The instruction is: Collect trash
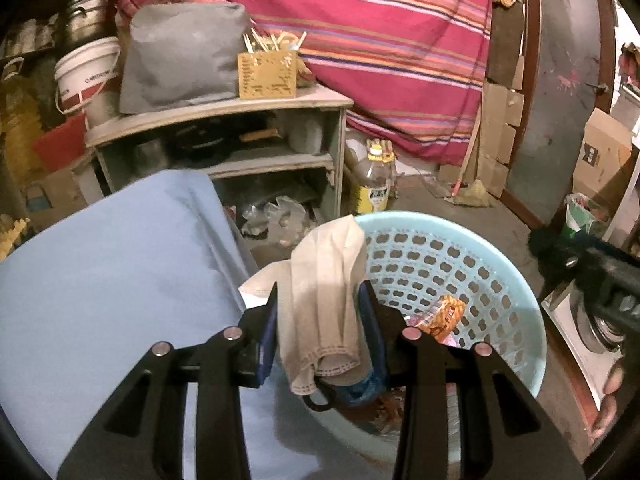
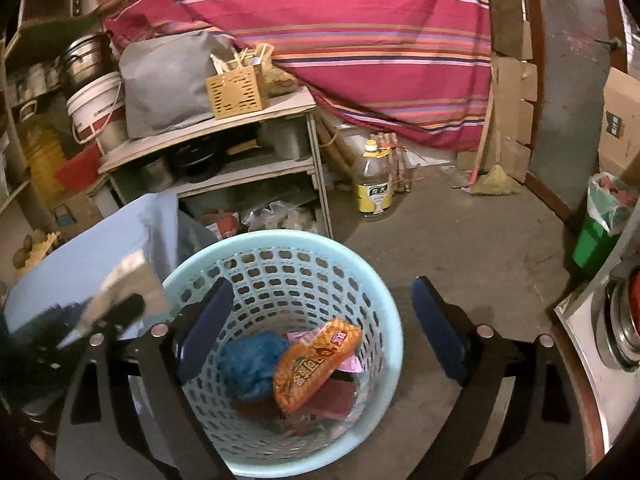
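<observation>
Trash item in play: a used face mask (image 1: 320, 300), clamped in the left gripper (image 1: 320, 312) at the basket's (image 1: 500, 240) near rim, over the table edge (image 1: 120, 280). Looks light, limp, floppy; pinch the bunched middle, loops may snag. Right gripper (image 2: 320, 332) hangs above the basket, jaws wide apart, nothing between. Snack wrapper (image 2: 316, 360) and blue wad (image 2: 252, 364) lie inside.

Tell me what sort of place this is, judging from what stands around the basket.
Probably a cluttered household storeroom or utility corner. A rough wooden shelf unit holds pans and a chopstick box, a plastic oil jug stands on the bare concrete floor, and cardboard boxes crowd the side.
</observation>
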Available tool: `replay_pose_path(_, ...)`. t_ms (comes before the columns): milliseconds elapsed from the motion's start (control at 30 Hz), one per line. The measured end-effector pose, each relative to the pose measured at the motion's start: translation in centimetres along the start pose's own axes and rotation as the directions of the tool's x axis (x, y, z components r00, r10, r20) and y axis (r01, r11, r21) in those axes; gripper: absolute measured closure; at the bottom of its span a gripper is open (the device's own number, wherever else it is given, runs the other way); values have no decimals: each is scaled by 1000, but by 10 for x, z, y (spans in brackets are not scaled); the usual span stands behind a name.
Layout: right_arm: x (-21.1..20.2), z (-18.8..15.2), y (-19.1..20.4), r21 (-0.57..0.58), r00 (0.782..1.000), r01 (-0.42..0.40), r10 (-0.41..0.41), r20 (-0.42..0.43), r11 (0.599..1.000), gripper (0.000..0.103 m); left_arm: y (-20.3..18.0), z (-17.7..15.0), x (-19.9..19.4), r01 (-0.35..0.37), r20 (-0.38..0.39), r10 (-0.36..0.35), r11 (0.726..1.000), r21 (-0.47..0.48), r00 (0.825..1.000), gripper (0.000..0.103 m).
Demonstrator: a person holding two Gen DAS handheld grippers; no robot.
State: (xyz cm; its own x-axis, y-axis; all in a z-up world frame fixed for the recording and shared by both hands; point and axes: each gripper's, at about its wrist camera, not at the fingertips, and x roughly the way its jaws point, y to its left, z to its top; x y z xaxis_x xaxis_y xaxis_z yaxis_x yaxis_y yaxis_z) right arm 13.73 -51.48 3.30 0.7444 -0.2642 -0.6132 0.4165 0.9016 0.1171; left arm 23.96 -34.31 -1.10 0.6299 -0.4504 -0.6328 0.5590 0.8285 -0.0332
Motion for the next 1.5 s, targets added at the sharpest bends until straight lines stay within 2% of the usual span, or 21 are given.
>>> replay_pose_path(133,-1,1,-8,29,1000,3,-3,1,1000,13,-10,1,17,7,-26,-6,1000,4,1000,64)
replay_pose_path(267,2,2,-11,61,1000,-4,5,-9,998,13,-13,5,25,51,-46,-52,999,-20,998,62)
replay_pose_path(333,2,2,-11,61,1000,-2,2,-7,998,13,-14,5,26,40,-44,-41,999,-23,998,44)
replay_pose_path(400,1,3,-13,66,1000,-3,3,-4,998,13,-13,4,24,24,-42,-25,999,-20,999,33)
replay_pose_path(633,8,0,-13,66,1000,1,1,-26,998,13,-7,-8,6,-1,-23,1,1000,-6,1000,24)
replay_pose_path(733,7,0,-6,51,1000,-5,6,-25,999,13,3,-15,-9,-26,-6,26,1000,-5,1000,14)
replay_pose_path(933,3,-2,17,7,999,-28,28,-16,1000,12,32,-27,-45,-34,-2,34,997,-67,999,13)
replay_pose_path(1133,-10,-11,45,-71,998,-60,60,-7,996,9,55,-42,-91,-113,55,117,991,-66,992,6)
replay_pose_path(1233,-19,-19,59,-116,997,-72,71,-5,991,6,72,-55,-115,-151,76,158,984,-95,984,5)
replay_pose_path(1400,-42,-40,78,-176,998,-64,66,4,982,5,97,-84,-147,-146,65,156,980,-132,986,5)
replay_pose_path(1500,-62,-52,92,-188,996,-79,84,21,979,5,107,-104,-167,-190,70,200,973,-128,977,5)
